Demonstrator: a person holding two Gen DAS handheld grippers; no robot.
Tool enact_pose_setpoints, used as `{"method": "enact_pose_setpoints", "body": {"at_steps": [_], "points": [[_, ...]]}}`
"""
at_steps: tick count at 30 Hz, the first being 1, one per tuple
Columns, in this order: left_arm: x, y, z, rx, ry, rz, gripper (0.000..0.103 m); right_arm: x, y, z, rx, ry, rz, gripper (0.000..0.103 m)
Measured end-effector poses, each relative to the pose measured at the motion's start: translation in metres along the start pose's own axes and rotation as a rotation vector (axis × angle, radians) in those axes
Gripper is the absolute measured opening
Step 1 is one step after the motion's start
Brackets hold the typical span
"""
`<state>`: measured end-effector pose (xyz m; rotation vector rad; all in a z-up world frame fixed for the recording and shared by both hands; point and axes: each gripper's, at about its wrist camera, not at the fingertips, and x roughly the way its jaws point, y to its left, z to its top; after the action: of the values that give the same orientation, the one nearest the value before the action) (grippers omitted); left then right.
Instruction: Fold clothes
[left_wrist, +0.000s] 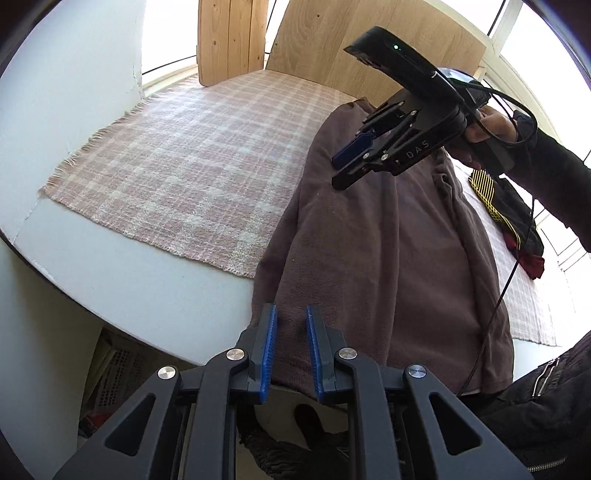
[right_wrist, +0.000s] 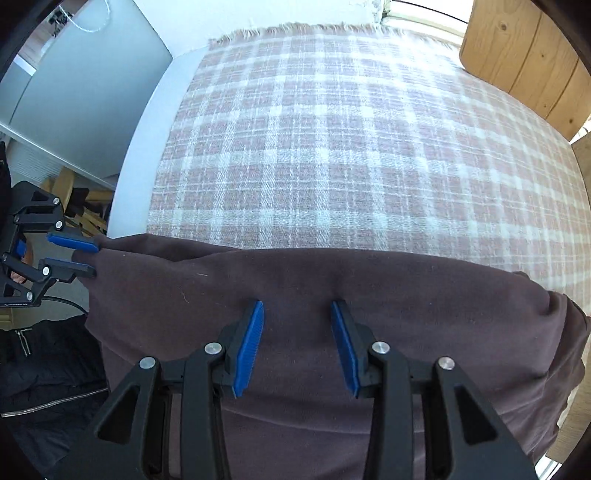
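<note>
Plaid cloth (right_wrist: 351, 140), wooden boards (left_wrist: 231, 37), perhaps crate (left_wrist: 122, 369).

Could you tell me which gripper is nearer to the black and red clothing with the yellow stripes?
The right gripper: it hangs over the brown garment just beside the striped clothing. The left gripper is at the brown garment's near hem, at the table edge, farther away.

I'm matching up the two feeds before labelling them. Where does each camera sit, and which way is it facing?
Left wrist: on the left gripper, looking down along its parted fingers at the brown garment hanging over the table edge; the right gripper and a dark sleeve show.
Right wrist: on the right gripper, facing down on the brown garment and checked cloth; the left gripper shows at the left.
Shared: garment, checked cloth, each other's gripper.
</note>
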<state>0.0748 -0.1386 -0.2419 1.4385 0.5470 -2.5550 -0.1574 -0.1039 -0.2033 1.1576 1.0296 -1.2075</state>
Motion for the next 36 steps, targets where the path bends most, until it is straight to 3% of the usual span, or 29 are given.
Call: {"method": "enact_pose_setpoints", "body": {"at_steps": [2,5,9,11,13,17,20,23,27,36], "points": [[0.007,0.001,-0.009,0.025,0.031,0.048,0.015,-0.001,-0.004,0.001,0.009,-0.006,0.026,0.038],[-0.006,0.002,-0.012,0.023,0.002,0.053,0.015,-0.009,-0.013,-0.001,0.065,0.031,-0.002,0.038],[-0.027,0.002,-0.005,-0.005,-0.066,0.027,0.019,-0.030,-0.011,0.004,0.092,-0.051,0.063,0.040],[-0.026,0.003,0.000,0.005,-0.059,0.053,0.025,-0.018,-0.008,0.008,0.061,-0.002,0.007,0.041],[-0.023,0.005,0.003,0.012,-0.037,0.071,0.026,-0.013,-0.011,0.005,0.021,0.039,-0.054,0.041],[-0.022,0.006,0.005,0.036,-0.016,0.107,0.042,-0.045,-0.059,-0.011,0.079,0.010,-0.140,0.043],[-0.018,0.005,0.007,0.055,0.007,0.123,0.043,-0.071,-0.105,-0.017,0.166,-0.006,-0.214,0.051],[-0.013,0.006,0.008,0.063,0.029,0.123,0.043,-0.082,-0.130,-0.011,0.180,-0.021,-0.201,0.051],[-0.006,0.007,0.008,0.066,0.055,0.122,0.043,-0.069,-0.140,0.010,0.084,0.026,-0.206,0.051],[0.007,0.007,0.012,0.072,0.093,0.099,0.043,0.016,-0.156,0.045,0.001,0.103,-0.177,0.057]]}}
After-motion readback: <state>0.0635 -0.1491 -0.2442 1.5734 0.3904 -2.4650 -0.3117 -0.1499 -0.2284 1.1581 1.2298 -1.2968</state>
